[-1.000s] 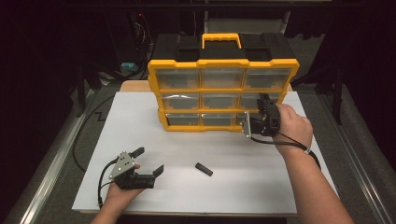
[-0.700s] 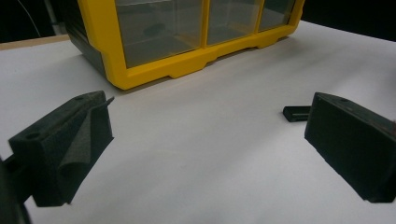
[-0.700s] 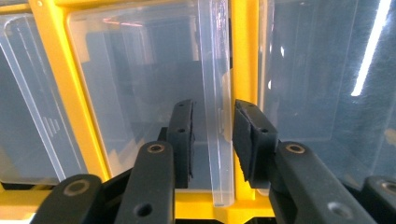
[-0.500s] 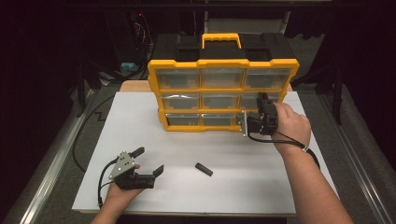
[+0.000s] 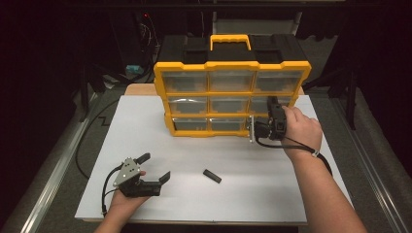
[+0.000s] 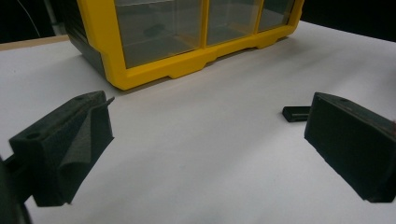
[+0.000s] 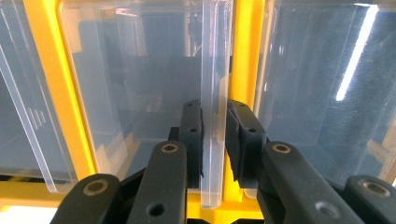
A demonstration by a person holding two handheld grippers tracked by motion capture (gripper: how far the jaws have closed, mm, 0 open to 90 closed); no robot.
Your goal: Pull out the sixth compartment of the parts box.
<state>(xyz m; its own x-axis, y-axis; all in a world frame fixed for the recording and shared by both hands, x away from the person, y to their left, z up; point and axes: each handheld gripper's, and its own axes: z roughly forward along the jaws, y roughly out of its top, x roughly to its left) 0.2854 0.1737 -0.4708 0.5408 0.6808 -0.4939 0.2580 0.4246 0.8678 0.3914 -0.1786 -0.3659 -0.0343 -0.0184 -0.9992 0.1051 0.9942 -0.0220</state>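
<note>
1. At the 3 o'clock end of the yellow organizer [image 5: 232, 97], in its middle row, sits the right-hand clear drawer [image 5: 265, 104]; in the right gripper view its clear pull tab [image 7: 215, 93] stands upright between the two black pads.
2. Around that tab the right gripper [image 5: 270, 112] has just been closing its jaws, and its pads [image 7: 194, 140] now sit against both faces of the tab, clenched on it. The person's right hand [image 5: 301, 128] holds the gripper level, pointing toward 12 o'clock at the organizer front.
3. The organizer stands upright at the 12 o'clock side of the white board [image 5: 145, 126], three rows of three clear drawers in a yellow frame, with a yellow handle [image 5: 230, 40] on its black top.
4. Toward 6 o'clock from the organizer, a small black bar [image 5: 212, 175] lies flat on the board, well apart from the drawers; it also shows in the left gripper view [image 6: 295, 113], just beside the right-hand jaw.
5. Near 7 o'clock on the board, the left gripper [image 5: 154, 167] rests in the person's left hand [image 5: 125, 204], its jaws spread wide and released with only bare board between them.
</note>
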